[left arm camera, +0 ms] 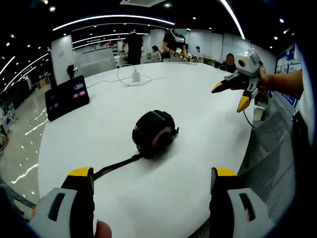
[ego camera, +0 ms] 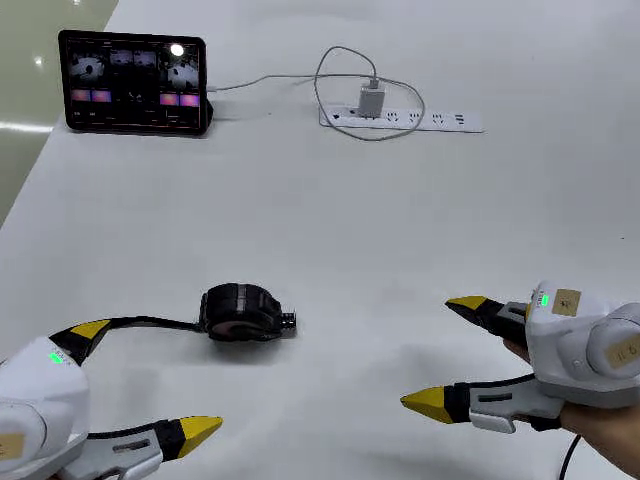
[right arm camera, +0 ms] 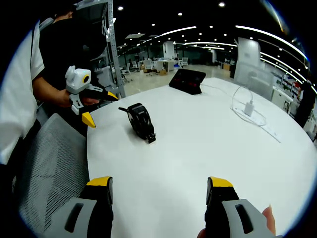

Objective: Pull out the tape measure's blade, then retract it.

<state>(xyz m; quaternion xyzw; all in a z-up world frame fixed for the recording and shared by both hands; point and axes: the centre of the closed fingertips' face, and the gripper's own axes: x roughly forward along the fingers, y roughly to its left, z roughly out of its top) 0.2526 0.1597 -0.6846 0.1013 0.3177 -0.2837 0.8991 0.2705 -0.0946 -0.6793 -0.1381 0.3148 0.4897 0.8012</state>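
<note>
Right, counting up on the white table (ego camera: 330,220): one tape measure (ego camera: 243,312), black, lying just below centre of the head view, clear of both tools. One black strap (ego camera: 150,323) trailing off it toward 9 o'clock, ending near the left gripper's far tip, contact hard to judge. Small metal end hook at the case's 3 o'clock side, tight against the case mouth.

Two grippers, yellow-tipped. Left gripper (ego camera: 148,380) down at 7 o'clock, jaws spread wide, nothing between them. Right gripper (ego camera: 440,352) over at 4 o'clock, jaws likewise wide apart, gripping nothing, well apart from the tape measure. One green light glowing on each white body. Tan stickers too, two on the right, one on the left, print too small to read.

Up at 11 o'clock, one tablet (ego camera: 135,82), propped up, screen lit with small tiles, text illegible. At 1 o'clock, one white power strip (ego camera: 400,118), one white charger (ego camera: 371,100) plugged into it, one white cable (ego camera: 270,80) looping round and running to the tablet.

Through the left gripper view, tape measure dead ahead at 12 o'clock, strap running back toward the 7 o'clock jaw. Through the right gripper view, tape measure at 11 o'clock, left gripper at the table's edge at 10 o'clock, one grey mesh chair (right arm camera: 49,168) at 8 o'clock.
</note>
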